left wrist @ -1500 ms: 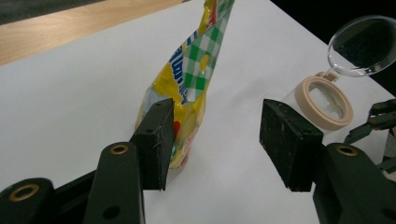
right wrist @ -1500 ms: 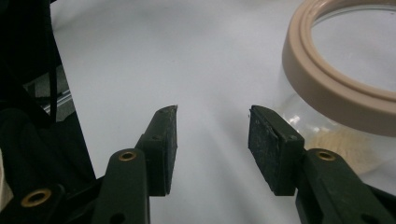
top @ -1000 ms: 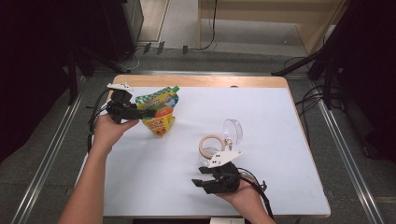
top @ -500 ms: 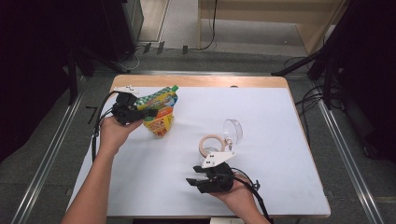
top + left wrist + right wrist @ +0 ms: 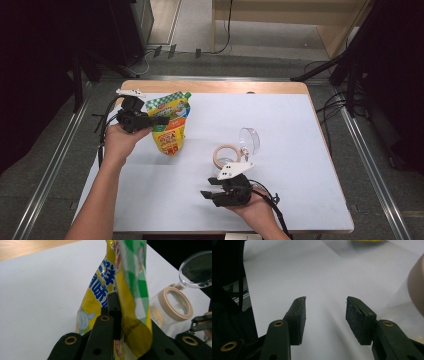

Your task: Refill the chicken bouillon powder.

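From the high view, my left gripper point(image 5: 159, 120) pinches the yellow-and-green plastic snack pouch point(image 5: 170, 125) at the table's far left. Left gripper view: jaws clamped on thin film, which I think could slip. Right gripper view: right gripper point(image 5: 325, 312) half-open, empty.

Place: lab recording room
Signs: white-covered table point(image 5: 300, 150), metal floor rails point(image 5: 50, 170), loose cables point(image 5: 335, 105), dark equipment stands point(image 5: 350, 75)

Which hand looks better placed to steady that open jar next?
Right, probably. The right gripper sits open and empty just in front of the jar, while the left gripper is shut on the pouch, farther away.
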Demonstrator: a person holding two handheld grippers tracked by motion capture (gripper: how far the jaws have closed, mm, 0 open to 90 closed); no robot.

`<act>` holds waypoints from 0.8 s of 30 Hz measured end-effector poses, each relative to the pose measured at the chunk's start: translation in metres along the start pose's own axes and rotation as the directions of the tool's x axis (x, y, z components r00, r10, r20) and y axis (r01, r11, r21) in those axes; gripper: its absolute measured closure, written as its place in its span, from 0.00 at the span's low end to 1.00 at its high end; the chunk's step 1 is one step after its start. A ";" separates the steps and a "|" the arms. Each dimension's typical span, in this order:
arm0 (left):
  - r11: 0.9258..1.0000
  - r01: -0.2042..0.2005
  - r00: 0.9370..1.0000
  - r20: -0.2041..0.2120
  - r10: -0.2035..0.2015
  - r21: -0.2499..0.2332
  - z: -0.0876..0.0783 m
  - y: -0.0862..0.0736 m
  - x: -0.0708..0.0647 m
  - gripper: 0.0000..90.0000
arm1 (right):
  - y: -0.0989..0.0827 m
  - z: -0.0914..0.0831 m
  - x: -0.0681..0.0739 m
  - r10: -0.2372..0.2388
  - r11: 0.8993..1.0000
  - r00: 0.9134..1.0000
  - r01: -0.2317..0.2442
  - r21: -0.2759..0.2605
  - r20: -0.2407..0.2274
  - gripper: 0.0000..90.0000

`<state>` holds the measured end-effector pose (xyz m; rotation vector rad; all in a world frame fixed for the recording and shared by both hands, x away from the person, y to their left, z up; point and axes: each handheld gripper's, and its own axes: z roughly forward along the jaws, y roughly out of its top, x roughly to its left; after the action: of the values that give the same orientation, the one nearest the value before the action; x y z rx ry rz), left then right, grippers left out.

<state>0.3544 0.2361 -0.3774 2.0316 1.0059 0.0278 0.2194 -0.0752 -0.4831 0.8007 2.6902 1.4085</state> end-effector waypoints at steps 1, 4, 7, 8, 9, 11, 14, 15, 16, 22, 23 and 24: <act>1.000 -0.015 1.000 -0.001 0.015 0.005 -0.001 0.001 -0.004 1.00 | 0.000 0.000 0.000 0.001 1.000 1.000 -0.001 0.002 -0.001 0.57; 0.999 -0.046 0.999 0.000 0.046 0.025 -0.001 0.002 -0.017 1.00 | 0.001 0.003 0.001 0.034 0.999 0.999 -0.034 -0.009 -0.011 0.57; 0.998 -0.042 0.999 0.016 0.042 0.039 -0.001 0.003 -0.026 1.00 | 0.004 0.005 0.004 0.040 0.999 0.999 -0.040 -0.020 -0.011 0.57; 0.998 -0.047 0.999 0.028 0.046 0.041 -0.003 0.003 -0.028 1.00 | 0.005 0.006 0.005 0.036 0.999 0.999 -0.037 -0.020 -0.012 0.57; 0.998 -0.041 0.999 0.037 0.039 0.039 -0.004 0.004 -0.030 1.00 | 0.006 0.007 0.006 0.033 0.999 0.999 -0.033 -0.019 -0.010 0.57; 0.999 -0.041 0.998 0.052 0.039 0.034 -0.007 0.005 -0.037 1.00 | 0.008 0.009 0.006 0.031 0.999 0.999 -0.031 -0.024 -0.010 0.56; 0.998 -0.054 0.997 0.058 0.052 0.038 -0.012 0.007 -0.044 1.00 | 0.010 0.012 0.005 0.034 0.999 0.999 -0.034 -0.019 0.001 0.55; 0.998 -0.061 0.997 0.051 0.059 0.035 -0.015 0.007 -0.048 1.00 | 0.012 0.014 0.005 0.029 0.999 0.999 -0.029 -0.015 0.014 0.55; 0.998 -0.060 0.997 0.053 0.059 0.032 -0.018 0.008 -0.049 1.00 | 0.014 0.015 0.005 0.023 1.000 0.999 -0.023 -0.013 0.022 0.55; 0.996 -0.084 0.993 0.082 0.081 0.040 -0.027 0.008 -0.063 1.00 | 0.030 0.027 0.006 -0.002 1.000 1.000 0.003 -0.027 0.022 0.53; 0.996 -0.084 0.993 0.082 0.081 0.040 -0.027 0.008 -0.063 1.00 | 0.030 0.027 0.006 -0.002 1.000 1.000 0.003 -0.027 0.022 0.53; 0.995 -0.091 0.993 0.082 0.087 0.043 -0.030 0.007 -0.070 1.00 | 0.035 0.031 0.006 -0.002 0.999 1.000 0.003 -0.038 0.023 0.53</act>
<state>0.3014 0.2080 -0.3305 2.1023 0.8732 -0.0299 0.2362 -0.0329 -0.4735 0.8059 2.6387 1.4359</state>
